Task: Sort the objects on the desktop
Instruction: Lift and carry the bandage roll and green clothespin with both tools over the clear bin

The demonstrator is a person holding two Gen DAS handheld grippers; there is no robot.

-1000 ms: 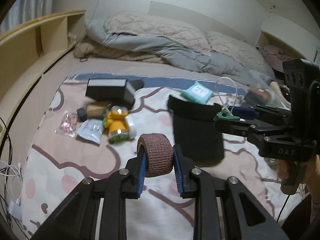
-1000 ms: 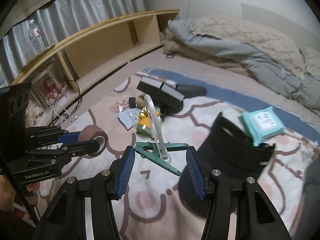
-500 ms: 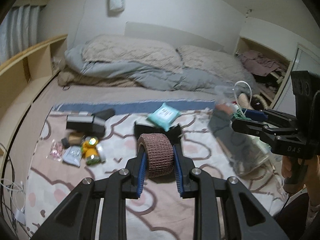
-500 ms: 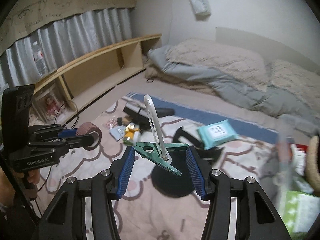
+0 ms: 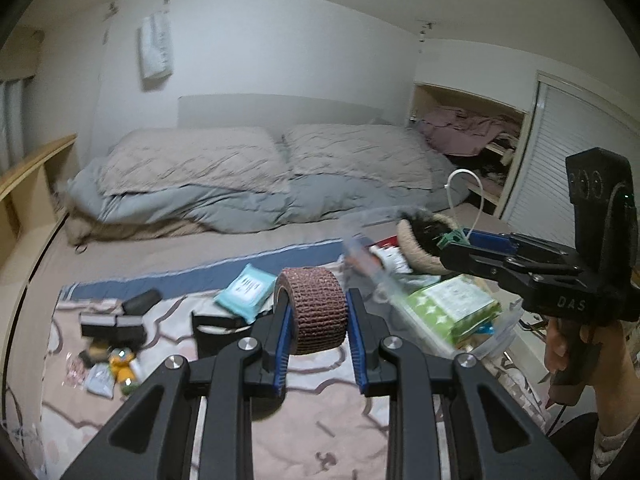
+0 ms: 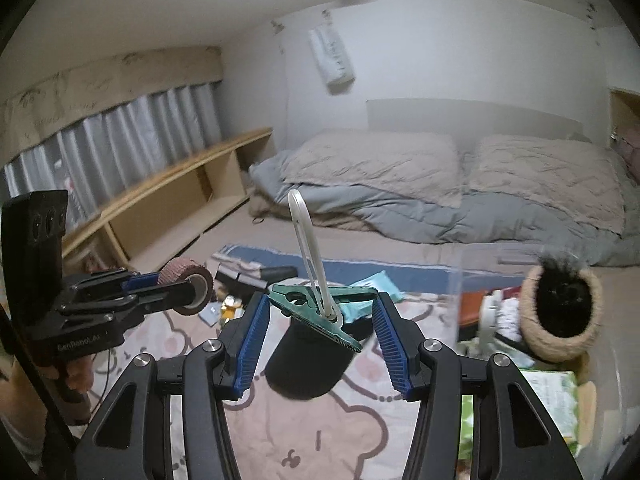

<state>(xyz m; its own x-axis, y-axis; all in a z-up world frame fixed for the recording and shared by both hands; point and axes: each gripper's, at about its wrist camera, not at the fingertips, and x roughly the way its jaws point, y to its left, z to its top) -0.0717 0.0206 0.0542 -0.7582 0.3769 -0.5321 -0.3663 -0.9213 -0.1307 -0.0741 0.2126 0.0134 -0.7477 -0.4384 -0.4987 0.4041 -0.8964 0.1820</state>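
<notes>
My left gripper is shut on a brown bandage roll and holds it in the air above the patterned blanket. It also shows in the right wrist view. My right gripper is shut on a green clothes peg with a white loop, held in the air left of a clear plastic bin. In the left wrist view the peg's tip sits over the bin.
The bin holds a tan fuzzy slipper, a green-and-white pack and other items. On the blanket lie a black visor cap, a teal wipes pack, a black box and small packets. Folded duvets lie behind.
Both grippers have risen and swung right with their objects still held. The clear bin has come into view close to the right gripper.
</notes>
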